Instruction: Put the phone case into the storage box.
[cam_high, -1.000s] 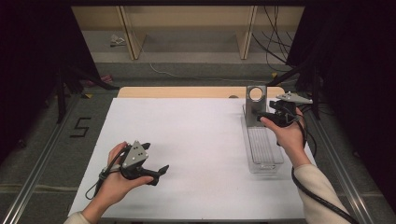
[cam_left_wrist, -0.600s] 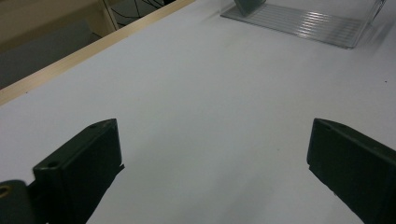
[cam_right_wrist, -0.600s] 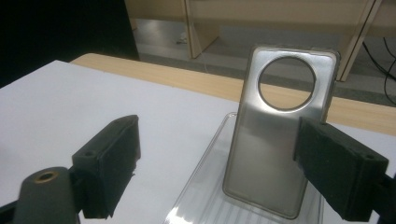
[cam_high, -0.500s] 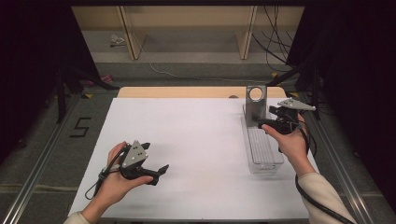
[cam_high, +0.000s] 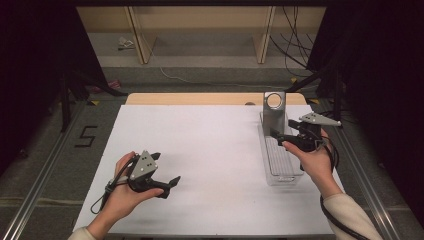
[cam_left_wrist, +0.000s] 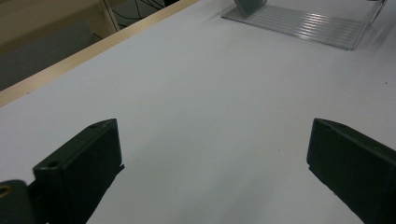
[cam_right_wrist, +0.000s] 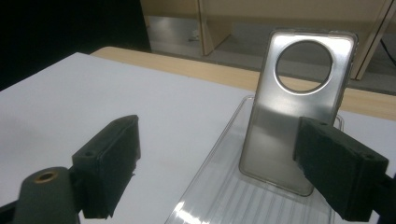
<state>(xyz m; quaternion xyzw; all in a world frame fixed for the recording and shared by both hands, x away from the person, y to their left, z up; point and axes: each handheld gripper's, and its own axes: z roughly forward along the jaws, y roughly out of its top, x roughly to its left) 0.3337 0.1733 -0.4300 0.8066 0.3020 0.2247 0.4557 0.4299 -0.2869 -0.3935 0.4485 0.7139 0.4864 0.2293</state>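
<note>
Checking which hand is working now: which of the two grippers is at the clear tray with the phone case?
The right gripper, jaws open toward the standing phone case in the clear tray; the left gripper rests over bare table.

Phone case (cam_right_wrist: 292, 116): clear, glossy grey-silver look, large round camera hole near top, rounded corners. Stands upright, leaning slightly back, bottom edge resting at far end of tray. In high view, case (cam_high: 274, 114) sits at right side of white table top, near far edge.

Tray (cam_high: 281, 165): clear plastic, long and narrow, ribbed floor, low walls, lying flat on table, long side running from far to near. In left gripper view, tray (cam_left_wrist: 308, 28) seen well apart, ribs catching light.
</note>
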